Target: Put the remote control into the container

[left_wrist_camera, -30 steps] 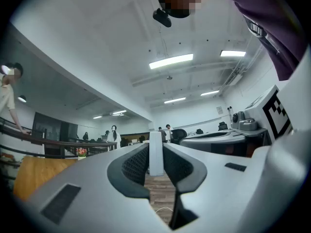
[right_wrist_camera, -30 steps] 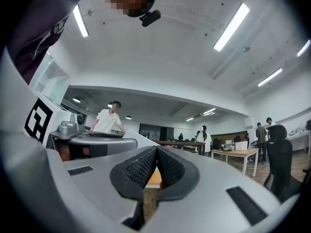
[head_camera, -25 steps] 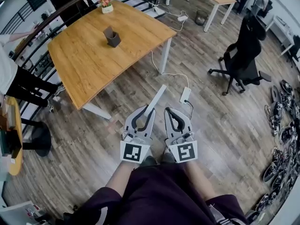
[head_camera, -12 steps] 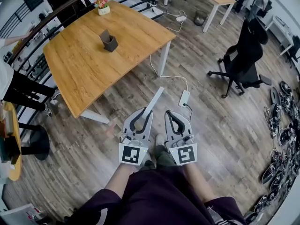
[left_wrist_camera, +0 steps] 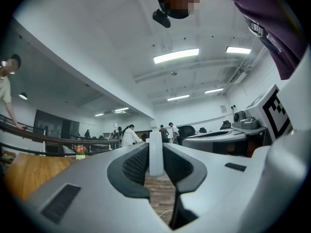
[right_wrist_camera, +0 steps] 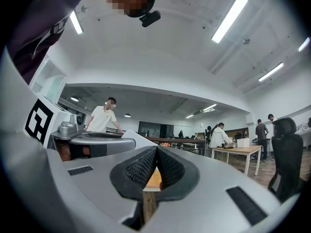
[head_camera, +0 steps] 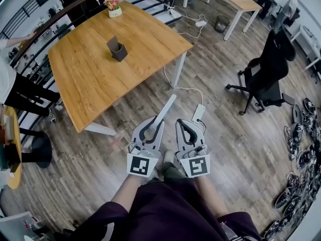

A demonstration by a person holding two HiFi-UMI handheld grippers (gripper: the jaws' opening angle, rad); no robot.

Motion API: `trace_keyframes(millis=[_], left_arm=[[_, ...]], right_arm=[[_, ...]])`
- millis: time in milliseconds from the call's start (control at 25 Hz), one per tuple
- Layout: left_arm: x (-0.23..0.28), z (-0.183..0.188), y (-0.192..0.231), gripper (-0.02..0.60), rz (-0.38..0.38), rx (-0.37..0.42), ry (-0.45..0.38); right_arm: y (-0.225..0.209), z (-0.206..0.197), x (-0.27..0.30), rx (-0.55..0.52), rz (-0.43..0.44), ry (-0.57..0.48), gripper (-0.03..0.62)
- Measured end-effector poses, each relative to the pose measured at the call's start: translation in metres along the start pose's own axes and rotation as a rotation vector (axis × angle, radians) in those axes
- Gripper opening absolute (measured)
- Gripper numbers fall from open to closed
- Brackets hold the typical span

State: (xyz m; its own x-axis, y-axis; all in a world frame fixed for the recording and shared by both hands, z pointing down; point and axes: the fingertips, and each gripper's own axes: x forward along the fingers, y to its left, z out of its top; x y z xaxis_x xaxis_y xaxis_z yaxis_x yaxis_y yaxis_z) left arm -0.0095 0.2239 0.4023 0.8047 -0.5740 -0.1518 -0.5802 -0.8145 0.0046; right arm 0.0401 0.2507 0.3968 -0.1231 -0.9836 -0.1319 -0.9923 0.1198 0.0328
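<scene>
Remote control [head_camera: 166, 107] — a long white bar — is pinched at its near end by the left hand-held gripper [head_camera: 156, 120], whose jaws press on its two flat sides. The left gripper view shows it [left_wrist_camera: 156, 154] standing upright between the ribbed pads. From the jaws it points far and a little right, over the wood floor [head_camera: 241, 134], not touching anything else. The right hand-held gripper [head_camera: 179, 121] is held just beside the left one, on its right. Its jaws are pressed together at the tips with nothing between them. Both hand-held grippers hang over the floor, close in front of the person's purple trousers [head_camera: 165, 205]. The container [head_camera: 119, 49], a small dark grey holder, stands upright on the wooden bench [head_camera: 100, 74] — well apart from the remote, far and to the left. A small pot of flowers [head_camera: 114, 7] sits near the bench's far edge. On the floor, a white power strip [head_camera: 198, 112] lies just beyond the right hand-held gripper, and a black office chair [head_camera: 266, 64] stands off to the right.
</scene>
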Motion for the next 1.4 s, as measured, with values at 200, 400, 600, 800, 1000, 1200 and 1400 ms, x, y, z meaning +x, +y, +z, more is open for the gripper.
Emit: trace_keyframes(millis=[200,400,600,800,1000,1200,1400], left_arm=[[0.032,-0.003,0.000,0.081,0.023,0.006,0.000],[0.053,-0.011,0.008,0.081,0.054,0.019,0.004],[0.073,-0.017,0.025,0.081,0.073,0.031,0.013],[0.096,-0.028,0.037,0.081,0.067,0.039,0.021],[0.121,-0.034,0.055,0.081,0.059,0.041,0.014],[0.148,-0.038,0.080,0.081,0.055,0.037,0.021],[0.176,-0.043,0.111,0.081,0.055,0.027,0.024]], right_arm=[[-0.023,-0.009,0.016,-0.021,0.053,0.041,0.017],[-0.041,-0.009,0.034,0.021,0.073,-0.013,0.017],[-0.052,-0.016,0.054,0.028,0.089,-0.010,0.017],[-0.066,-0.028,0.076,0.023,0.090,-0.004,0.017],[-0.079,-0.038,0.106,0.023,0.084,-0.005,0.017],[-0.091,-0.044,0.141,0.031,0.074,0.002,0.017],[-0.099,-0.050,0.181,0.033,0.067,0.003,0.017]])
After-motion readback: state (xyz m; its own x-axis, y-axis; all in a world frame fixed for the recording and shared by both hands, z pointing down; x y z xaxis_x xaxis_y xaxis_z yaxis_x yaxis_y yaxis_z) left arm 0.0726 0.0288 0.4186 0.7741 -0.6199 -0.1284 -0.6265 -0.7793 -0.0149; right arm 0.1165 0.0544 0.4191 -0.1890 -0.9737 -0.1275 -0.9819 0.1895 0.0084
